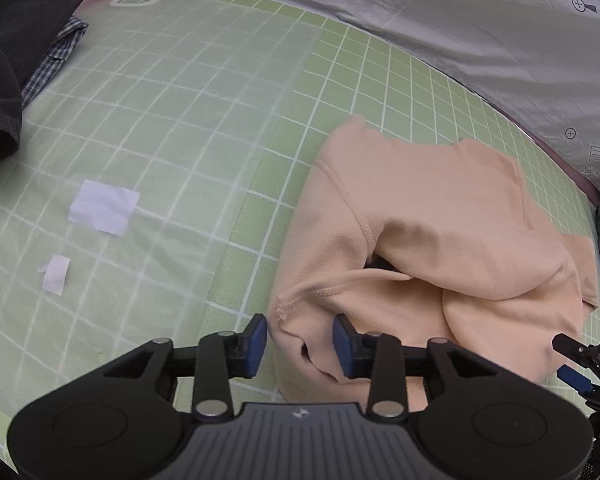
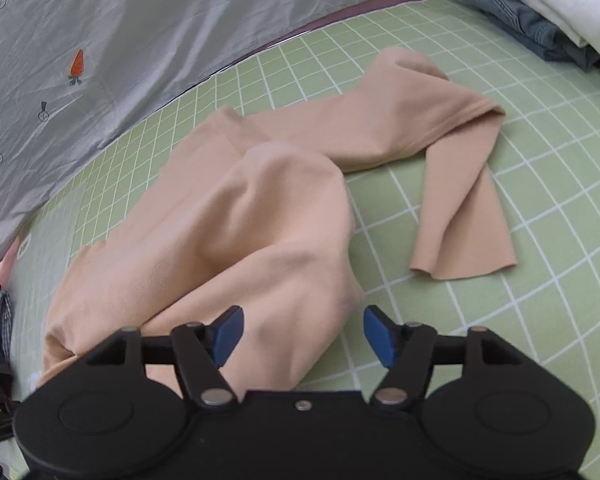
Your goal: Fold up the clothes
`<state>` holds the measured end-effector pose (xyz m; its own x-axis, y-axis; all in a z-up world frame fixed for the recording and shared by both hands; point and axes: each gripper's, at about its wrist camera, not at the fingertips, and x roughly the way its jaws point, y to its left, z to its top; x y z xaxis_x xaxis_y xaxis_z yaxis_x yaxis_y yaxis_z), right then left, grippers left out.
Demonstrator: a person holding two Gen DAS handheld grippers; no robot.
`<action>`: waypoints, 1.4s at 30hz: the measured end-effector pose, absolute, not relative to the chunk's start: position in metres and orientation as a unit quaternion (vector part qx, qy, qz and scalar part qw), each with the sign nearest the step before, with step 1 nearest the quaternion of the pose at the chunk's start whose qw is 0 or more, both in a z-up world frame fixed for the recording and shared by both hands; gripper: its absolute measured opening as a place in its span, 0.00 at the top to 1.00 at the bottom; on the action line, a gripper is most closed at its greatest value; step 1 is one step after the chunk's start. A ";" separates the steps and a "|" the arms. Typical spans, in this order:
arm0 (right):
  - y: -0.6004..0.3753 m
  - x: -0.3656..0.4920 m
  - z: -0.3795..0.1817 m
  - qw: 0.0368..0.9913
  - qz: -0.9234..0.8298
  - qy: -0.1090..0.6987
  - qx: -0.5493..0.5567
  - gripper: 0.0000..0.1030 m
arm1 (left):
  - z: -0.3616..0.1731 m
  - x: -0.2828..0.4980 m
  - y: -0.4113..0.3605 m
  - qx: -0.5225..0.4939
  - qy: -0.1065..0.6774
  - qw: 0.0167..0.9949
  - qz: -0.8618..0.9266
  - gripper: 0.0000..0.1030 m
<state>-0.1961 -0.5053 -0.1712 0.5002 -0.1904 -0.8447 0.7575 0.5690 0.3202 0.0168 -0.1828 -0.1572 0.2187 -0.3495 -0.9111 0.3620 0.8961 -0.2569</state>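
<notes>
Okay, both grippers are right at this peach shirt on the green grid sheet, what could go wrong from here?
1. The left gripper is open around a bunched hem corner of the peach shirt; closing may pinch several layers.
2. The right gripper is open over a raised fold, so it may catch only the top layer.
3. One sleeve trails out sideways and could drag crooked if the shirt is lifted.

Mat open left; dark clothes block far-left corner.

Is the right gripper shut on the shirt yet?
No, in the right wrist view the right gripper stands open, its blue pads apart on either side of a raised fold of the peach shirt.
</notes>
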 end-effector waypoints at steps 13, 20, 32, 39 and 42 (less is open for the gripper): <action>-0.463 -0.161 -0.193 0.798 -0.241 0.449 0.322 0.03 | -0.172 0.002 -0.169 -0.011 0.604 0.765 -0.225 0.37; -0.461 -0.161 -0.184 0.805 -0.244 0.454 0.292 0.75 | -0.175 -0.001 -0.169 -0.015 0.609 0.759 -0.230 0.34; -0.467 -0.166 -0.139 0.848 -0.292 0.400 0.188 0.89 | -0.165 0.014 -0.175 -0.064 0.582 0.782 -0.213 0.34; -0.476 -0.168 -0.148 0.836 -0.296 0.409 0.216 0.88 | -0.157 0.030 -0.182 -0.097 0.566 0.787 -0.225 0.34; -0.479 -0.169 -0.150 0.833 -0.300 0.408 0.222 0.88 | -0.166 0.029 -0.188 -0.076 0.585 0.774 -0.230 0.34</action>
<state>-0.1690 -0.4788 -0.1497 0.4866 -0.3184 -0.8135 0.6809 0.7217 0.1248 0.0290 -0.1883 -0.1657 0.2101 -0.4456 -0.8702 0.2677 0.8823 -0.3872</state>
